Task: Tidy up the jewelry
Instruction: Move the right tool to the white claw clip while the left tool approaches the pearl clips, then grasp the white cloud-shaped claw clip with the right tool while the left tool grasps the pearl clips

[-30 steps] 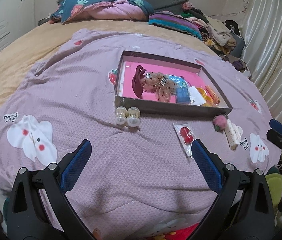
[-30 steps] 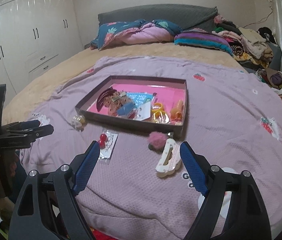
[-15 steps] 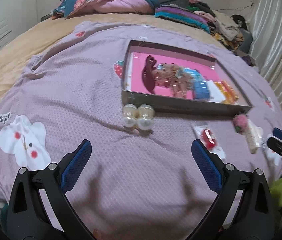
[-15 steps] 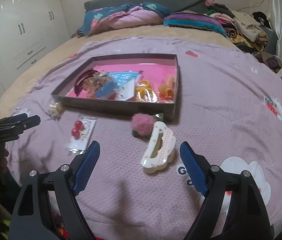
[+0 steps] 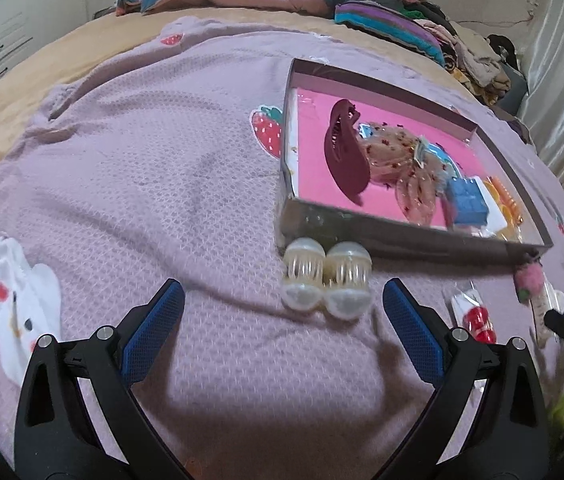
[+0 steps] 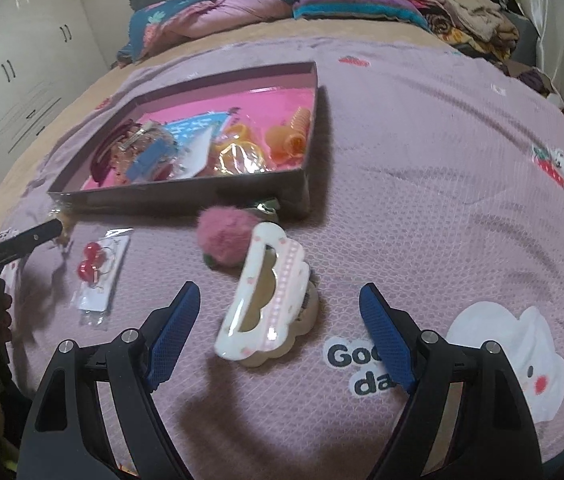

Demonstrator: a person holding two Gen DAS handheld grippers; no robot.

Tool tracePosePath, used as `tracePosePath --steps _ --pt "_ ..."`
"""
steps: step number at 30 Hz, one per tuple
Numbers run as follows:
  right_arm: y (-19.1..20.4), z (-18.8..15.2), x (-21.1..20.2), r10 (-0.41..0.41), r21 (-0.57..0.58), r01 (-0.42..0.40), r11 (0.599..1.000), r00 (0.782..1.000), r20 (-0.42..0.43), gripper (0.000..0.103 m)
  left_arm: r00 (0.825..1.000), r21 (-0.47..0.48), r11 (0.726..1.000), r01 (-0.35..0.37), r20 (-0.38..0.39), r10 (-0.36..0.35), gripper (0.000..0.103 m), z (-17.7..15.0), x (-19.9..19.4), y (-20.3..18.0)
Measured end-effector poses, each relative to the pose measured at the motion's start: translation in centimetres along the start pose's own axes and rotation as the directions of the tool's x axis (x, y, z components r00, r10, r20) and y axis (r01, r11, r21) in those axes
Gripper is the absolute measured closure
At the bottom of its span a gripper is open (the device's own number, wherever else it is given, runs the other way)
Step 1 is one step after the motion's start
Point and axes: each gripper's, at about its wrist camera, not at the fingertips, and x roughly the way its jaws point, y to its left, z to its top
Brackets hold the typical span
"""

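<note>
The pearl clip (image 5: 326,278) sat on the bed's purple blanket (image 5: 141,160), right against the near wall of the box (image 5: 402,236), and my left gripper (image 5: 282,332) hung just short of it, spread wide, holding nothing. My right gripper (image 6: 279,338) was wide too, with the white cloud clip (image 6: 269,300) lying between its fingers, pink pompom (image 6: 221,236) touching that clip's far end, cherry earrings (image 6: 99,276) off to the left.

Pearl clip (image 5: 326,278) beside tray (image 5: 402,236)
</note>
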Motion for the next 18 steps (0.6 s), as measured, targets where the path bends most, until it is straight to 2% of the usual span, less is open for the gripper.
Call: tracePosePath --steps 7,9,11,14,16,18 --pt "-0.1 -0.2 1.4 -0.025 -0.015 0.025 1.0 0.999 -0.021 0.042 1.0 -0.017 1.0 0.014 0.012 -0.014 0.01 1.0 0.7 0.2" --pt "0.1 -0.4 1.6 -0.037 -0.031 0.037 0.999 0.999 -0.019 0.05 1.0 -0.017 1.0 0.012 0.013 -0.012 0.01 1.1 1.0 0.1" --pt "0.1 -0.6 1.6 -0.047 -0.043 0.046 0.998 0.999 -0.013 0.064 1.0 -0.014 1.0 0.01 0.011 -0.01 0.01 1.2 1.2 0.0" --pt "0.0 -0.8 1.5 -0.052 -0.043 0.052 0.998 0.999 -0.004 0.068 1.0 -0.001 1.0 0.0 0.012 0.0 0.011 1.0 1.2 -0.2" --pt "-0.1 -0.8 1.3 -0.052 -0.042 0.052 0.998 0.999 0.001 0.068 1.0 0.013 1.0 -0.002 0.011 0.002 0.015 1.0 1.3 -0.5" --pt "-0.2 -0.9 1.1 -0.051 -0.043 0.051 0.998 0.999 0.003 0.068 1.0 0.021 1.0 0.003 0.009 -0.003 0.024 0.9 1.3 -0.7"
